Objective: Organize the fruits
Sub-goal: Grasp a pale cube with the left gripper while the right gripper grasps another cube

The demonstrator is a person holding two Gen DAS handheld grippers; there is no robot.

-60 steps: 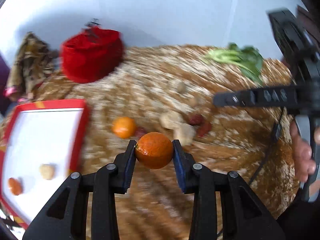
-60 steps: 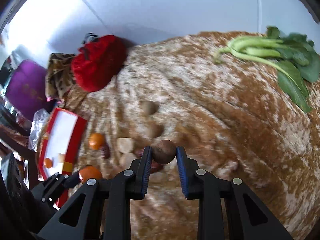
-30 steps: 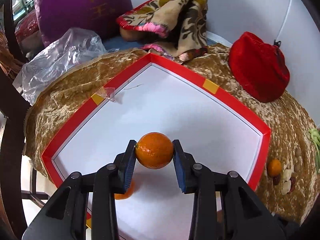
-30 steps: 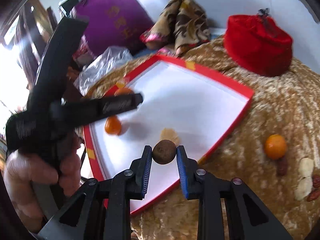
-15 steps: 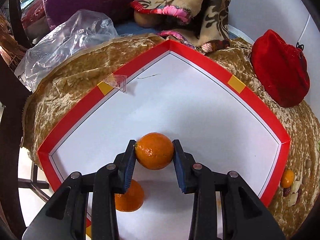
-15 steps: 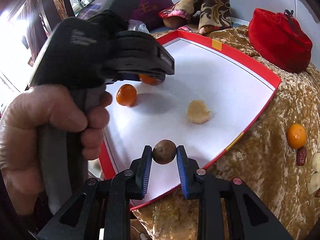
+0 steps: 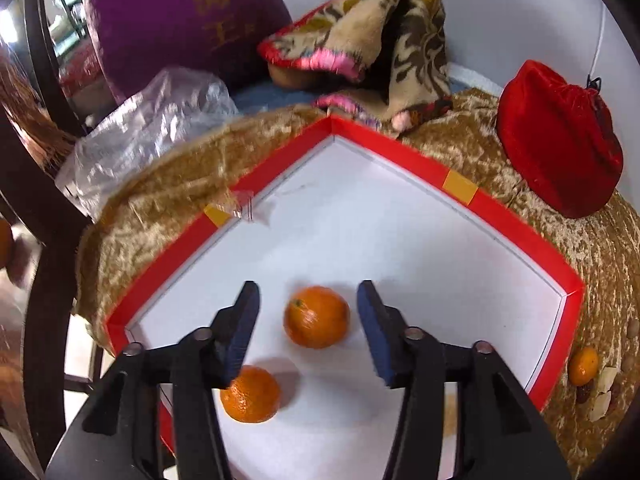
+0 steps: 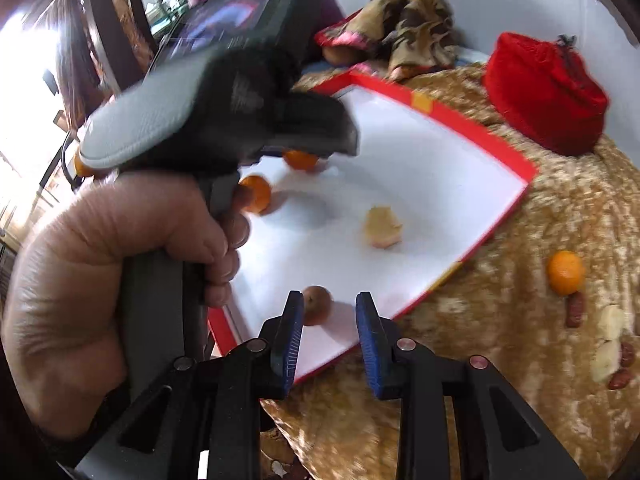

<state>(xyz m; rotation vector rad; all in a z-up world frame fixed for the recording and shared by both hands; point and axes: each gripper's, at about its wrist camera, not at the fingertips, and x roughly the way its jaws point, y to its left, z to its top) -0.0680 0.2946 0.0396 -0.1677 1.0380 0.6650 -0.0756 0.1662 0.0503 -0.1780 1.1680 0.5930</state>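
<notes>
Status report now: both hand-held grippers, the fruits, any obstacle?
Left hand-held gripper just opened, orange loose on red tray. Right hand-held gripper open, brown fruit released on tray. No obstacle seen.

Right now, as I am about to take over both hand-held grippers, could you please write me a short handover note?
Left hand-held gripper: jaws have just been opening, orange released between them, lying in the red-rimmed tray.
Right hand-held gripper: jaws have just been opening, brown fruit loose in the tray.
Also in the tray: second orange, pale piece.
Left on the cloth: third orange, red dates, pale pieces.
</notes>
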